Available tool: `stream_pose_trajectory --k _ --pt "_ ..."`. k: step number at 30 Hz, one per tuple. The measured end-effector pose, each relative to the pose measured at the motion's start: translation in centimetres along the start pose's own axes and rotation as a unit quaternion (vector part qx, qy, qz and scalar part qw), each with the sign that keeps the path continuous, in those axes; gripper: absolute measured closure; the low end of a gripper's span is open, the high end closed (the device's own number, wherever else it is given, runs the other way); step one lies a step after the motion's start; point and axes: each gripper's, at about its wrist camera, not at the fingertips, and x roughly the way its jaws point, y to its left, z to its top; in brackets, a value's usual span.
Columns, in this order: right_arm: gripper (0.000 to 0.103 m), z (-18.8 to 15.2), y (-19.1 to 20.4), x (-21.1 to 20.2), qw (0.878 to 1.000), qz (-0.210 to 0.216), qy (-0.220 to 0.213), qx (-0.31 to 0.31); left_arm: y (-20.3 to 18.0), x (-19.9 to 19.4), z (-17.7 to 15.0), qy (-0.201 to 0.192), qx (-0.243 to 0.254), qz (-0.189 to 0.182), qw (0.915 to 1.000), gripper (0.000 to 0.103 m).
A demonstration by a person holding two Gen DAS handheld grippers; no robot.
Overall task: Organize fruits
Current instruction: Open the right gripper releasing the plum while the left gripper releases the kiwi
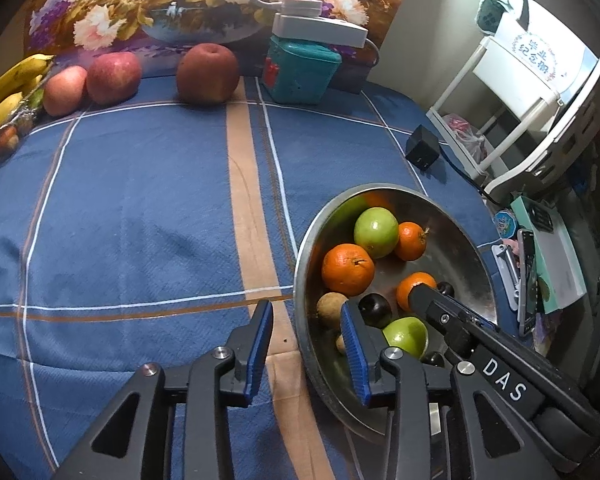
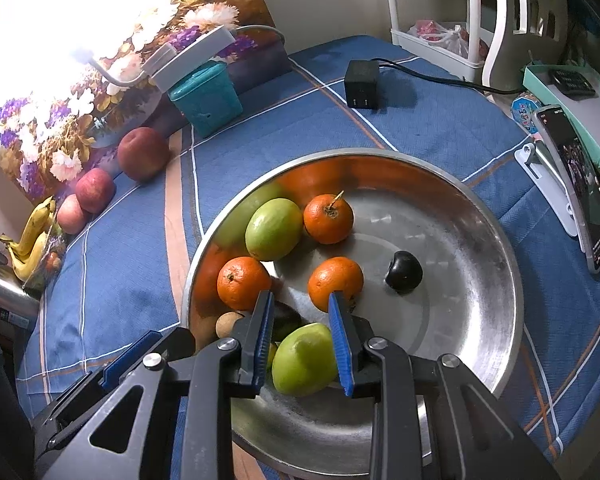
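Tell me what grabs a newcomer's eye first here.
The shiny round metal bowl on the blue checked tablecloth, holding bright orange mandarins and green apples. The open right gripper hovers over another green apple near the bowl's close edge. Three red apples line the floral painting behind.
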Motion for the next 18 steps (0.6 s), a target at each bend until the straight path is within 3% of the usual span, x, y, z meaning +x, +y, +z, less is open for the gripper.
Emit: stream_pose_trajectory --k 4,10,14,18 --pt "0.074 -0.1 0.3 0.1 1.000 0.000 0.003 -0.006 0.5 -0.4 0.1 -0.003 -0.007 0.018 0.9998 0.054" --pt "0.074 -0.3 1.1 0.1 1.000 0.000 0.007 -0.020 2.1 -0.7 0.3 -0.007 -0.039 0.030 0.9988 0.052" --pt "0.074 -0.4 1.5 0.2 0.999 -0.001 0.010 -0.031 3.3 -0.9 0.3 -0.006 -0.062 0.049 0.9969 0.045" --pt "0.074 -0.5 1.9 0.3 0.999 -0.002 0.012 -0.041 4.5 -0.9 0.2 -0.004 -0.081 0.090 0.9926 0.025"
